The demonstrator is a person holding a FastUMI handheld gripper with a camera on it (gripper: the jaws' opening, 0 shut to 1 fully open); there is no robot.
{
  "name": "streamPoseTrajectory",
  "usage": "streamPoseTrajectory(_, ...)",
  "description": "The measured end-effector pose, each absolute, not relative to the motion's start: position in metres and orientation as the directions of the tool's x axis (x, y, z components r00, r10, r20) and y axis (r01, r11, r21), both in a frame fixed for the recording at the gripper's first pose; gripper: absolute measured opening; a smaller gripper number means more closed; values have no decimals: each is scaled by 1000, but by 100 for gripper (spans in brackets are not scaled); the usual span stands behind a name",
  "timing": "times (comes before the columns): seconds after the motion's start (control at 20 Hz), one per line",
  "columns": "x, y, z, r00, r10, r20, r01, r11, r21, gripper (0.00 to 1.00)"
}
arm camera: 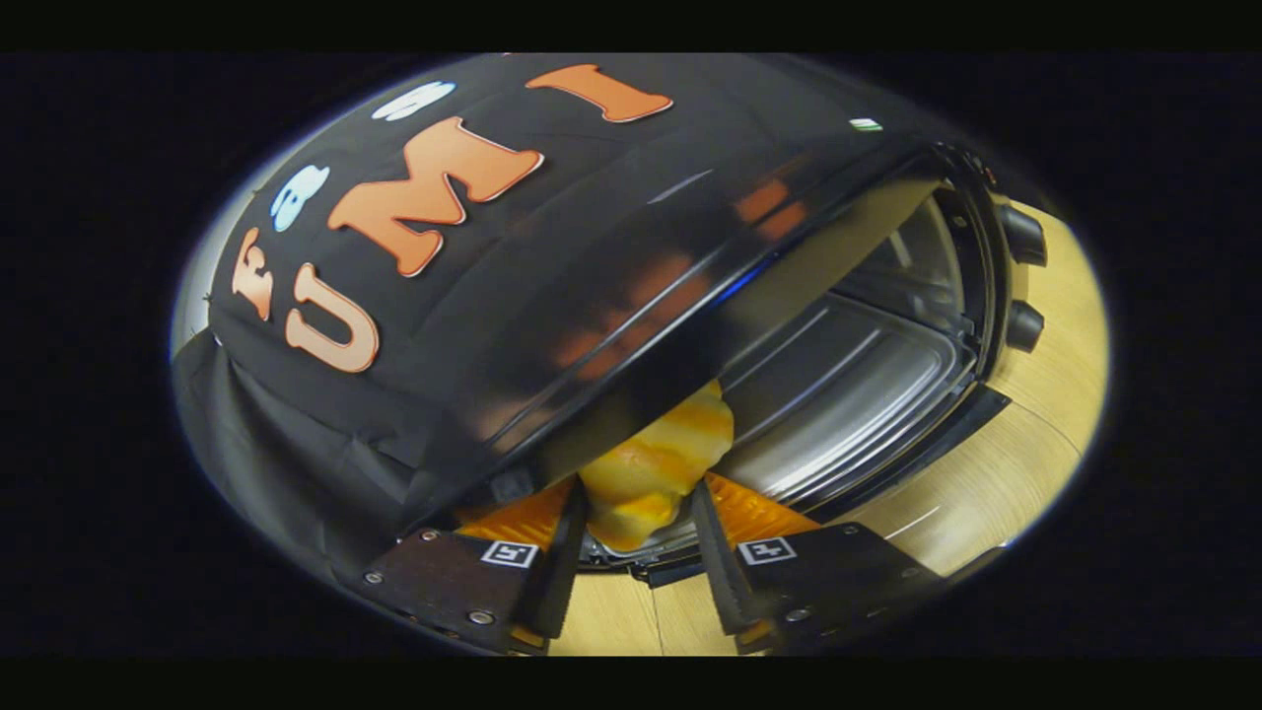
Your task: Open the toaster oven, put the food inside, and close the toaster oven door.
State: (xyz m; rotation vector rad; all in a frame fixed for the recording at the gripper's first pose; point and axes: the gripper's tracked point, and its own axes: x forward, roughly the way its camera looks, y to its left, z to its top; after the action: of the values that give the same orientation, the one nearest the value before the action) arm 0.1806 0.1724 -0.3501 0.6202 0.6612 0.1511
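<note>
now gripper (636, 552) clamped on food (656, 463), long axis pointing into open toaster oven (848, 385)

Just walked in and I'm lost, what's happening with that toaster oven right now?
A person's hand-held gripper has its jaws closed on a yellow-orange piece of food, holding it at the open mouth of the toaster oven. The metal tray inside lies just beyond the food. The oven sits on a wooden table. The food is not yet set down, and the oven is still open.

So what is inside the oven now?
Inside the oven a bare metal tray shows. The food, held between the gripper fingers, is at the opening. The oven's top hides the rest.
</note>
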Motion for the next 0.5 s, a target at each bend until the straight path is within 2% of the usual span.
streamPoseTrajectory(0.15,167,164,-342,792,295,-534,57,836,546,71)
streamPoseTrajectory(0.3,144,154,-328,804,263,-533,52,862,504,97)
streamPoseTrajectory(0.5,92,132,-307,807,252,-535,-5,907,420,99)
